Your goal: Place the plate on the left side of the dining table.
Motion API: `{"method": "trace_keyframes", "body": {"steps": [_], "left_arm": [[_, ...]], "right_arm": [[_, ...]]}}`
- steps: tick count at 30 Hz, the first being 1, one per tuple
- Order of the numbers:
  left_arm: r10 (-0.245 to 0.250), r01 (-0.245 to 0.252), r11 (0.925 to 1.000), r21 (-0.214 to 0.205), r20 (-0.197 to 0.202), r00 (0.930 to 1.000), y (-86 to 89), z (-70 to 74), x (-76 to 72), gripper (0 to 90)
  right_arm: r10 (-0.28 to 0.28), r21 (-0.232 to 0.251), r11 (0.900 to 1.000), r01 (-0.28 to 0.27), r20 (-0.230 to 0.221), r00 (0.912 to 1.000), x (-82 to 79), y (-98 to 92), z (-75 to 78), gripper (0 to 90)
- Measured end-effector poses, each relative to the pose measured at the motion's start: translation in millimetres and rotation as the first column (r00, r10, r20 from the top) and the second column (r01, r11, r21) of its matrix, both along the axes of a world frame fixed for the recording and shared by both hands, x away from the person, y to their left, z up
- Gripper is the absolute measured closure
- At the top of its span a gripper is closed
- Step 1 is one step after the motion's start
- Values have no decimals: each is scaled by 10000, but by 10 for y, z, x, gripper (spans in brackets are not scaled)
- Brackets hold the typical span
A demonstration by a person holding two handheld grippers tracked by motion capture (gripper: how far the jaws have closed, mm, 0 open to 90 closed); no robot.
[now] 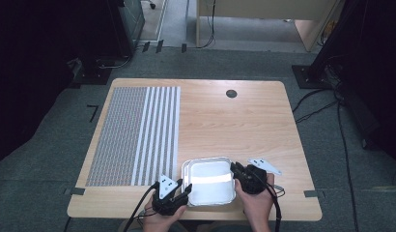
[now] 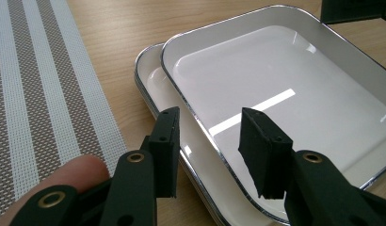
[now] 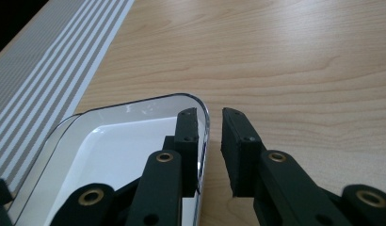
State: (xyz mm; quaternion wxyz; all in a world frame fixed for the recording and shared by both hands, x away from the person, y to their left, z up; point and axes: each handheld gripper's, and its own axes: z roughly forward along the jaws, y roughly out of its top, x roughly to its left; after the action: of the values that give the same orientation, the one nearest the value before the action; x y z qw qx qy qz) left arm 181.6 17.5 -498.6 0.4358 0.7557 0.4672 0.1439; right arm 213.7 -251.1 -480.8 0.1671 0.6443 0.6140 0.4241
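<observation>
A: Near edge of the surface (image 1: 244, 121) first. What's the left hand-held gripper (image 2: 207, 153) doing?

B: Jaws apart and straddling the near-left rim of the upper tray (image 2: 294, 108). One jaw outside the rim, over the lower tray (image 2: 151, 77); the other inside, over the white floor of the upper one. Neither pad presses on the rim, so it's open, nothing clamped. A fingertip (image 2: 73, 172) shows beside the outer jaw.

A: Two trays?

B: Yes, white, chrome-edged, rounded corners. Upper one sits nested in the lower and is offset, so the lower one's rim pokes out on the striped-mat side. In the high view the stack (image 1: 208, 181) lies at the near edge, between the two hands.

A: Right hand-held gripper (image 3: 210, 150)?

B: At the opposite side of the upper tray (image 3: 111, 155). Left jaw is inside the tray, just against the rim; right jaw is outside over bare wood. Rim runs up through the gap. Gap is narrow but a sliver of light shows on both sides, so not gripping; open around the rim. In the high view it sits at the tray's right edge (image 1: 240, 173).

A: Farther out?

B: Grey-and-white striped woven placemat (image 1: 135, 135) covers the left part of the surface, just beside the trays, not touching as far as I can tell. Round grommet cap (image 1: 231, 94) near the far edge. Beyond that, grey carpet floor (image 1: 234, 63) with cables.
</observation>
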Motion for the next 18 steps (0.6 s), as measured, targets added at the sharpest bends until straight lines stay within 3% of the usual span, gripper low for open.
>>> {"method": "trace_keyframes", "body": {"steps": [5,11,18], "left_arm": [[5,-5,10000,81,19,10000,-1,1,-10,591],[-6,6,9997,238,-22,10000,-6,4,-24,590],[-84,87,9997,229,-137,9999,-40,9,-62,594]], "right_arm": [[-99,-513,9986,88,-213,9997,89,65,-47,799],[-303,-386,9988,289,-356,9989,97,117,-60,881],[-1034,290,9940,1050,-543,9932,63,86,-64,892]]}}
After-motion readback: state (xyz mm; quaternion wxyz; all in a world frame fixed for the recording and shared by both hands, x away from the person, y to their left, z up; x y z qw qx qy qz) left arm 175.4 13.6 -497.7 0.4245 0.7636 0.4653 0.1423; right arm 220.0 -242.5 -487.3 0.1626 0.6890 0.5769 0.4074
